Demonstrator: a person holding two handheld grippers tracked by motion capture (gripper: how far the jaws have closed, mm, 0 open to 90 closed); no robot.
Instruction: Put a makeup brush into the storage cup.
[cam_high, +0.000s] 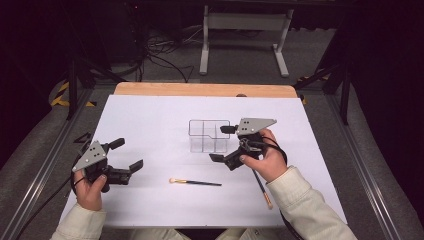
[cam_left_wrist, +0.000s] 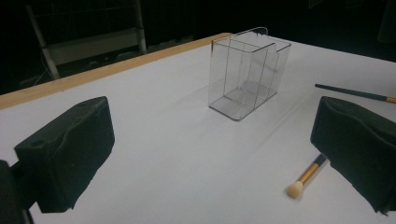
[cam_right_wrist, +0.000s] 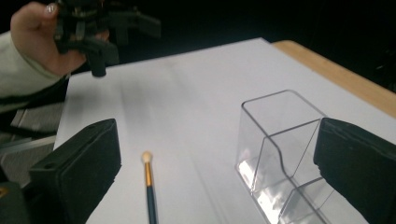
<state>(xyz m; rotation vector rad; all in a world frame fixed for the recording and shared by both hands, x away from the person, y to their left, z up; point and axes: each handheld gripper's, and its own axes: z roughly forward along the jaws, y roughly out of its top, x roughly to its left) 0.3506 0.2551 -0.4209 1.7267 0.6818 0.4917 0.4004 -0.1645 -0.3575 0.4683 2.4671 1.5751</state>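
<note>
A clear plastic divided box (cam_high: 209, 136) stands upright in the middle of the white table. A thin dark brush (cam_high: 195, 182) with a gold ferrule and pale tip lies flat in front of it, tip to the left. My left gripper (cam_high: 126, 154) is open near the table's left edge and holds nothing; its view looks past the jaws at the box (cam_left_wrist: 245, 74) and the brush (cam_left_wrist: 306, 177). My right gripper (cam_high: 222, 143) is open just right of the box, with the box (cam_right_wrist: 280, 154) partly between its jaws and the brush (cam_right_wrist: 148, 182) nearer the left jaw.
A second brush (cam_high: 262, 190) lies at the front right, partly under the right hand, and reaches into the left gripper view (cam_left_wrist: 355, 93). The table's wooden back edge (cam_high: 205, 89) borders a dark floor with cables and a metal stand (cam_high: 245, 22). White sheet (cam_high: 150, 120) surrounds the box.
</note>
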